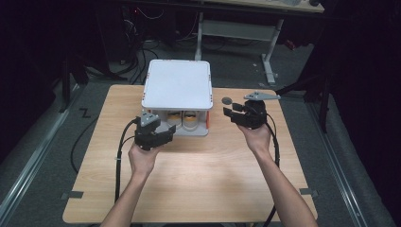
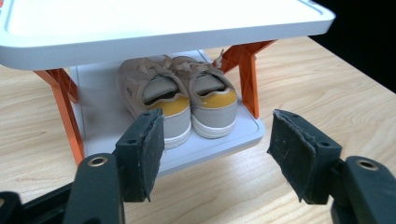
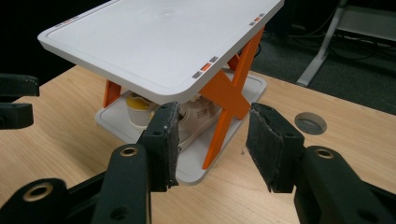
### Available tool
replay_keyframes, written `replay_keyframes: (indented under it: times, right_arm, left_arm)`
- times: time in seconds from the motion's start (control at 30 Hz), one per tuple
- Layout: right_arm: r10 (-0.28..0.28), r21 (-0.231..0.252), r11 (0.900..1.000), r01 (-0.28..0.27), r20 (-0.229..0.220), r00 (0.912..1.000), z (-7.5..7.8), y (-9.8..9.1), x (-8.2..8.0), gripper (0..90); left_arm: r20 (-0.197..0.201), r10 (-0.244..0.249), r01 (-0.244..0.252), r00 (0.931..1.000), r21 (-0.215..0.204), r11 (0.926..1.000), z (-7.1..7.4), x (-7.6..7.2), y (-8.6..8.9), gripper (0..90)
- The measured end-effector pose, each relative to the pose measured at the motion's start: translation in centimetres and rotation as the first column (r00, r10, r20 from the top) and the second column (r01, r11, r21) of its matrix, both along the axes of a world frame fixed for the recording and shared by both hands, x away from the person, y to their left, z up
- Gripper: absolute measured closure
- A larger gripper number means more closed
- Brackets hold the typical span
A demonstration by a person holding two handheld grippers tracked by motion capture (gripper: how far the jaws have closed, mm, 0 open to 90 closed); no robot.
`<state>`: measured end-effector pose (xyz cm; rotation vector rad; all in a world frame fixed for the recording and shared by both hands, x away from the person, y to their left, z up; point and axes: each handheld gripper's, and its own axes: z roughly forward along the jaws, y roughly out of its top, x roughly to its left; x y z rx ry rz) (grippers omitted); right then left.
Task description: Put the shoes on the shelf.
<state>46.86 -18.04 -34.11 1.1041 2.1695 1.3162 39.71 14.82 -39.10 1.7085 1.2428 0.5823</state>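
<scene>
A white two-shelf rack (image 1: 176,85) with orange crossed legs stands at the far middle of the table. A pair of beige shoes (image 1: 183,120) with yellow heel collars sits on its lower shelf (image 2: 93,121), heels toward me. My left gripper (image 1: 166,130) is just in front of the rack's near left corner, open, with nothing between its jaws; in the left gripper view (image 2: 217,140) the shoes (image 2: 187,100) lie just beyond the pads. My right gripper (image 1: 228,111) hovers at the rack's right side, open and empty. Its own view (image 3: 215,140) looks at an orange leg (image 3: 229,100).
The wooden table (image 1: 198,175) has a round grey cable hole (image 1: 227,100) just right of the rack. Beyond the far edge are a desk frame (image 1: 236,28) and cables on the dark floor. A black part of the other gripper (image 3: 14,102) shows at the right gripper view's left edge.
</scene>
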Motion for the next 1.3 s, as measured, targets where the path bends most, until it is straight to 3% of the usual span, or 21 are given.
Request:
replay_keyframes:
  times: [0.13,0.27,0.5,0.77,0.97,1.1,1.3]
  right_arm:
    - [0.004,0.008,1.0,-0.004,-0.006,1.0,-0.2,-0.8,-0.8,53.9]
    - [0.0,0.028,0.9996,0.0,0.001,1.0,-0.2,-1.8,-1.7,54.2]
    - [-0.007,0.034,0.9994,0.006,0.014,0.9999,-0.5,-3.4,-2.9,54.4]
    - [-0.018,0.085,0.9963,0.017,0.01,0.9998,-1.3,-5.3,-4.3,54.3]
    - [-0.032,0.099,0.9946,0.031,0.008,0.9995,-2.1,-6.6,-5.3,53.8]
    - [-0.036,0.113,0.993,0.036,-0.002,0.9994,-2.8,-7.5,-5.9,53.8]
    - [-0.053,0.114,0.992,0.054,-0.013,0.9985,-4.3,-8.6,-6.9,53.2]
  left_arm:
    - [-0.002,0.0,0.0,1.0,-0.001,1.0,0.1,-0.3,0.3,35.3]
    - [-0.043,-0.033,0.032,0.9985,-0.024,0.9992,0.4,-0.9,1.0,38.2]
    - [-0.013,-0.044,0.043,0.9989,-0.035,0.9984,0.8,-2.0,1.6,37.7]
    - [0.005,-0.049,0.049,0.9988,-0.04,0.998,0.6,-2.7,2.2,35.1]
    - [0.006,-0.042,0.043,0.9991,-0.058,0.9974,0.1,-3.4,3.0,32.2]
    - [0.009,-0.04,0.04,0.9992,-0.043,0.9983,-0.1,-3.6,3.1,28.0]
    - [-0.022,-0.044,0.042,0.9988,-0.074,0.9964,-1.2,-4.1,3.7,26.1]
